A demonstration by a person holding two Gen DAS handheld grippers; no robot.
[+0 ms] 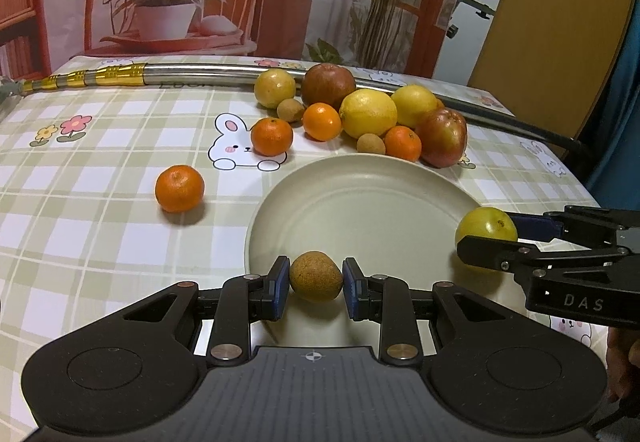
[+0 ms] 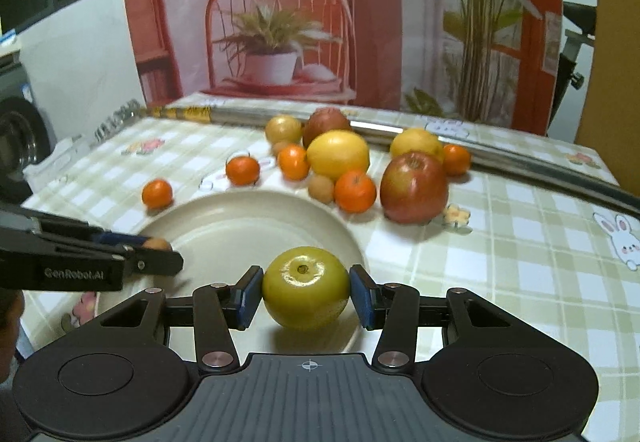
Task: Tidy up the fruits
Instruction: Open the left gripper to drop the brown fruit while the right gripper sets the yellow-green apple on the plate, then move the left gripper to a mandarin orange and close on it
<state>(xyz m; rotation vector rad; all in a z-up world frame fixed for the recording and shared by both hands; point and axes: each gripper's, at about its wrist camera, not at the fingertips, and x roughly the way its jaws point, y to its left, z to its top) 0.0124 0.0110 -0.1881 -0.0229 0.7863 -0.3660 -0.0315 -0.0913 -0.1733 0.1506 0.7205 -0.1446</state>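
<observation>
The left hand-held gripper (image 1: 316, 280) points forward and down over the near rim of the plate (image 1: 360, 198), its blue pads (image 1: 280, 282) clamped on a small brown fruit (image 1: 315, 276) held just above the plate's edge. In the right wrist view this gripper comes in from the left, low over the plate, with the brown fruit only just showing at its tip.

The right hand-held gripper (image 2: 307, 296) also tilts downward, over the right side of the plate (image 2: 224, 218). Its pads press both sides of a green-yellow fruit (image 2: 306, 286), stem end up. From the left wrist view the same gripper reaches in from the right with the fruit at the plate's rim.

Beyond the plate, on the checked table (image 1: 100, 146), lies the remaining pile: two apples (image 1: 328, 84), two lemons (image 1: 368, 112), a pale yellow fruit (image 1: 275, 87), tangerines (image 1: 322, 121) and two more small brown fruits (image 1: 291, 109). One tangerine (image 1: 179, 188) sits apart, left of the plate. A metal tube (image 1: 192, 73) runs along the far side of the table
</observation>
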